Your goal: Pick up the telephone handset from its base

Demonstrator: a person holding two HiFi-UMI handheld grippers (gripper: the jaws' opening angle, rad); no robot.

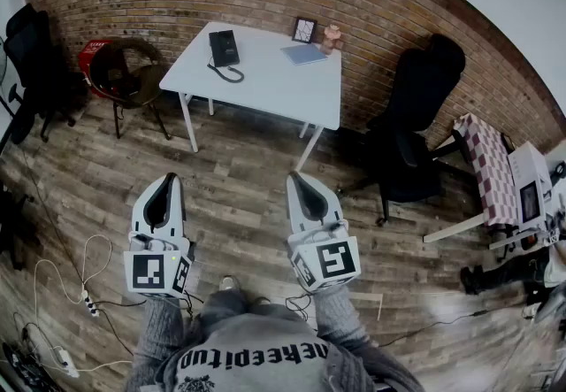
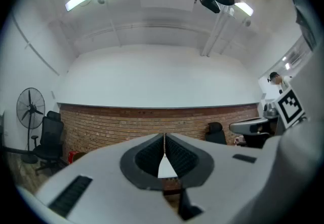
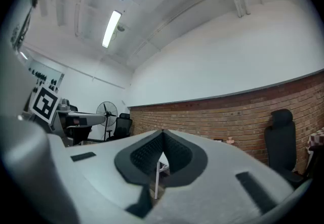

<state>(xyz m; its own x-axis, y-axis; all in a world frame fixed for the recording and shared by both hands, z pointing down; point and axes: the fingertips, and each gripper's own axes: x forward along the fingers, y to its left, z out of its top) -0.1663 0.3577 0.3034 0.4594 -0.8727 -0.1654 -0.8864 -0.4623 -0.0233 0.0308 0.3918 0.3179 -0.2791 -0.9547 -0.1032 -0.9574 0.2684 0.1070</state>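
Observation:
A black telephone [image 1: 224, 48] with its handset resting on the base sits on the left part of a white table [image 1: 265, 80] by the brick wall. Its coiled cord [image 1: 228, 73] curls toward the table's front edge. My left gripper [image 1: 171, 178] and right gripper [image 1: 293, 176] hover over the wooden floor well short of the table, both shut with nothing between the jaws. In the left gripper view the tips [image 2: 164, 135] meet against the brick wall; in the right gripper view the tips [image 3: 162, 131] also meet.
On the table lie a blue notebook [image 1: 304, 54], a small framed picture [image 1: 304, 29] and a pink object [image 1: 332, 38]. A black office chair [image 1: 416, 129] stands right of the table, a round chair [image 1: 128, 72] left. Cables and power strips [image 1: 87, 302] lie on the floor at left.

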